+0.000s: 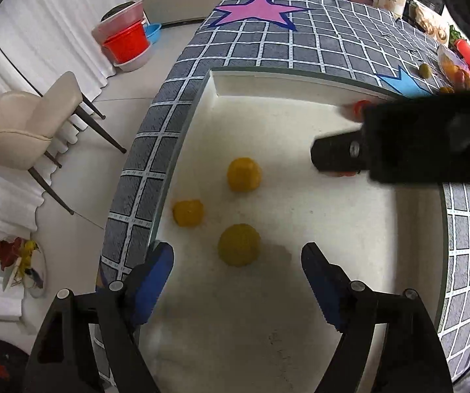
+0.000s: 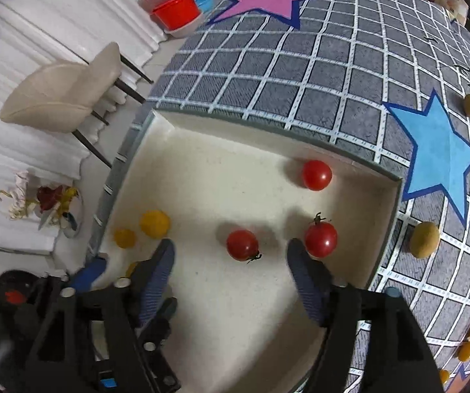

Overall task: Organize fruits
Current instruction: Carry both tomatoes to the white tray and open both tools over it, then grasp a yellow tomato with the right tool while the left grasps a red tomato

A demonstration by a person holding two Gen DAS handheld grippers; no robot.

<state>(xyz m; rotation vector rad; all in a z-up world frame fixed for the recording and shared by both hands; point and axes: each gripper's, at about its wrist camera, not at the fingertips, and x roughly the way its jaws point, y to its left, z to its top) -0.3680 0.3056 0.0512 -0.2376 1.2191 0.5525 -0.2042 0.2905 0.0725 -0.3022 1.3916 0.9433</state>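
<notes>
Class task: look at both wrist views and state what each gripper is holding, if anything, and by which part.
Nothing is held. The left gripper stands open over a yellow fruit, the right gripper open around a red tomato; no pad touches either.

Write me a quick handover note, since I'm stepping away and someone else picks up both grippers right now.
Left gripper: open over the white tray, nothing gripped.
Right gripper: open, nothing gripped.
Done: three yellow tomatoes on the tray's left side, three red tomatoes on its right.
Left: green fruits and small orange ones lie on the checked tablecloth to the right.
</notes>
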